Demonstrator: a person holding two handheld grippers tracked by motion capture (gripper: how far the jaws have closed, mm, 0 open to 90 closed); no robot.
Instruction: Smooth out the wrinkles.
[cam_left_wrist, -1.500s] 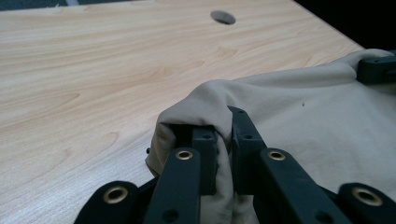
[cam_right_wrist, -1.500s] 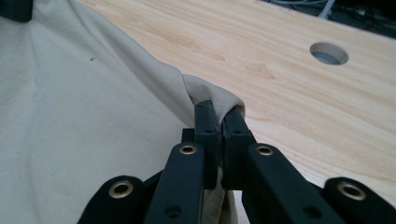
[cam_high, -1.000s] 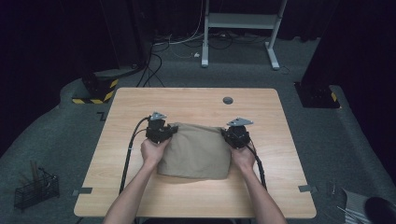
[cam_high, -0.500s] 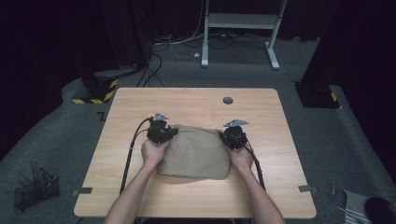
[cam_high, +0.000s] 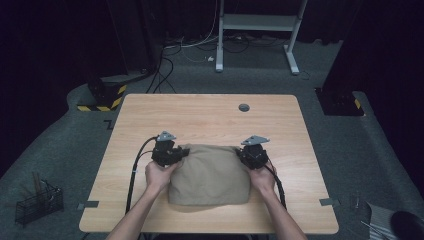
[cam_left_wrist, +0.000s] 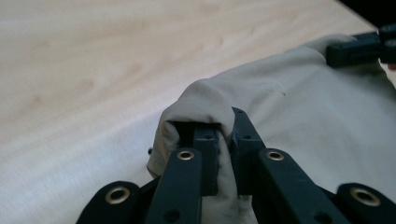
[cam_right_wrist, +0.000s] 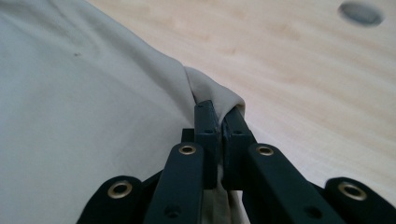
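Observation:
A folded beige cloth lies on the near middle of the wooden table. My left gripper is shut on the cloth's far left corner, where the fabric bunches over the jaws. My right gripper is shut on the far right corner, with a thin fold pinched between its jaws. In the left gripper view the right gripper shows at the far edge of the cloth. A person's hands hold both grippers from the near side.
A round grey grommet sits in the table near its far edge, also visible as the grommet in the right gripper view. Off the table stand a wire basket at the left and a white desk frame behind.
Both grippers have drawn slightly closer together and toward the near side, taking the cloth's far corners with them. The cloth looks a little narrower at its far edge.

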